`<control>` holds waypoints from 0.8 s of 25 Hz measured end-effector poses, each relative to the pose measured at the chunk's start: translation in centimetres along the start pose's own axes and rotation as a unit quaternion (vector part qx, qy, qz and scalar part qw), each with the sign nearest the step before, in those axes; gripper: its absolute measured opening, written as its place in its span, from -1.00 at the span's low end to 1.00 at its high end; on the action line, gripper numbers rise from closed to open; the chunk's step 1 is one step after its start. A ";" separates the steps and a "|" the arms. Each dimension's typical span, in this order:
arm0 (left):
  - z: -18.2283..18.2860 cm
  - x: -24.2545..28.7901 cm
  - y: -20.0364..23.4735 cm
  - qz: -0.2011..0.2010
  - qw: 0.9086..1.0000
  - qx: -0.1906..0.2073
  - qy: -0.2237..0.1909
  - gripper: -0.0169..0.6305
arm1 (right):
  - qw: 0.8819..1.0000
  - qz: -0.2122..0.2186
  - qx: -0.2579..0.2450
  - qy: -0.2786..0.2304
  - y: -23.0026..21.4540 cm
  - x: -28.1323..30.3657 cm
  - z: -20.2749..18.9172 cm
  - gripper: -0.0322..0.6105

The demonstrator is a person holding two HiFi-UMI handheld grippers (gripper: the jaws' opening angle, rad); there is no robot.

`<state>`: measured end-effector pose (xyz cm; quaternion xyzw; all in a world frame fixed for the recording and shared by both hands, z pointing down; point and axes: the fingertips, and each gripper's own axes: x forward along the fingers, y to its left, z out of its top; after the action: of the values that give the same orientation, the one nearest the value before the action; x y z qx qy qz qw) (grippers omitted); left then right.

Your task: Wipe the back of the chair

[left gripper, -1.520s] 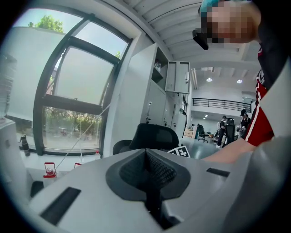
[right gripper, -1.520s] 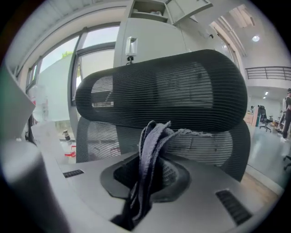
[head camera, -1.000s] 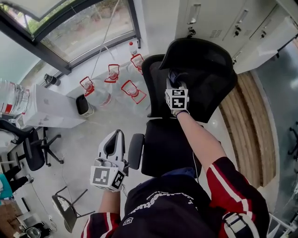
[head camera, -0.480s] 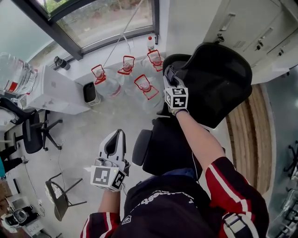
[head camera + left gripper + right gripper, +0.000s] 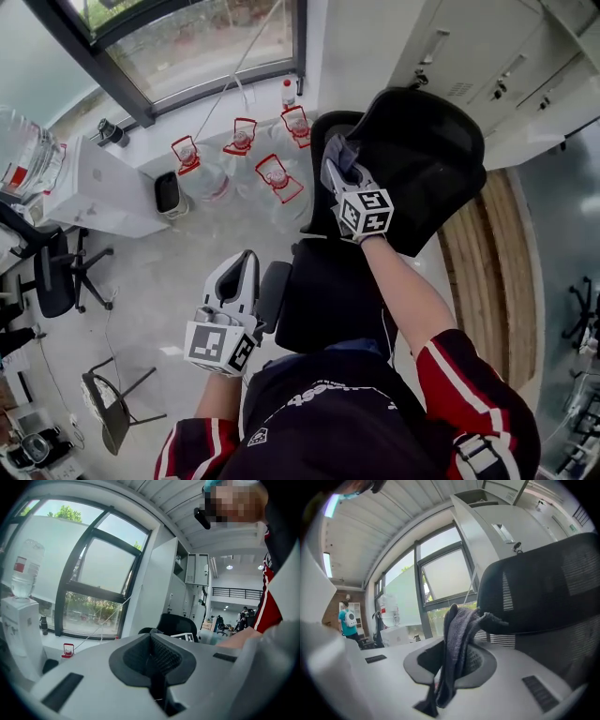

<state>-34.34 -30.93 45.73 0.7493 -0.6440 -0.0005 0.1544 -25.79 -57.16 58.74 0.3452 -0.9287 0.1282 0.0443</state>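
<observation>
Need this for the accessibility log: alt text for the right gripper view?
The right gripper has its jaws shut on a grey cloth, whose upper end meets the edge of a black mesh chair back that fills the right of the view. Behind them are a large window and white cabinets.

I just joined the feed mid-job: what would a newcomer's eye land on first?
The right gripper, shut on a grey cloth, sits at the edge of the black chair back. The left gripper hangs shut and empty beside the armrest. Water jugs crowd the floor under the window.
</observation>
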 end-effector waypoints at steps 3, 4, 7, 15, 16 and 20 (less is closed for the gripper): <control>0.3 0.7 -2.8 -0.032 0.999 0.000 -0.002 -0.88 | 1.000 -0.025 -0.019 0.001 -1.5 -4.2 0.6 -0.68; 0.3 1.0 -3.9 -0.044 0.999 0.001 -0.003 -0.88 | 0.999 -0.037 -0.021 0.001 -2.2 -5.8 0.6 -0.68; 0.2 2.1 -7.6 -0.083 0.997 0.007 -0.002 -0.88 | 0.997 -0.078 -0.020 0.000 -5.1 -11.0 0.3 -0.68; -0.5 5.8 -18.0 -0.163 0.986 0.021 0.009 -0.88 | 0.978 -0.209 0.007 0.022 -16.2 -26.2 -3.3 -0.68; -0.7 6.0 -19.1 -0.170 0.985 0.023 0.011 -0.88 | 0.974 -0.225 0.013 0.027 -17.5 -27.9 -4.0 -0.68; -1.4 7.0 -23.1 -0.186 0.982 0.031 0.021 -0.88 | 0.960 -0.275 0.031 0.039 -22.3 -33.4 -6.2 -0.69</control>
<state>-10.60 -34.47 43.13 0.8603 -0.4896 0.0068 0.1421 14.07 -50.74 63.62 0.5830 -0.7913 0.1531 0.1028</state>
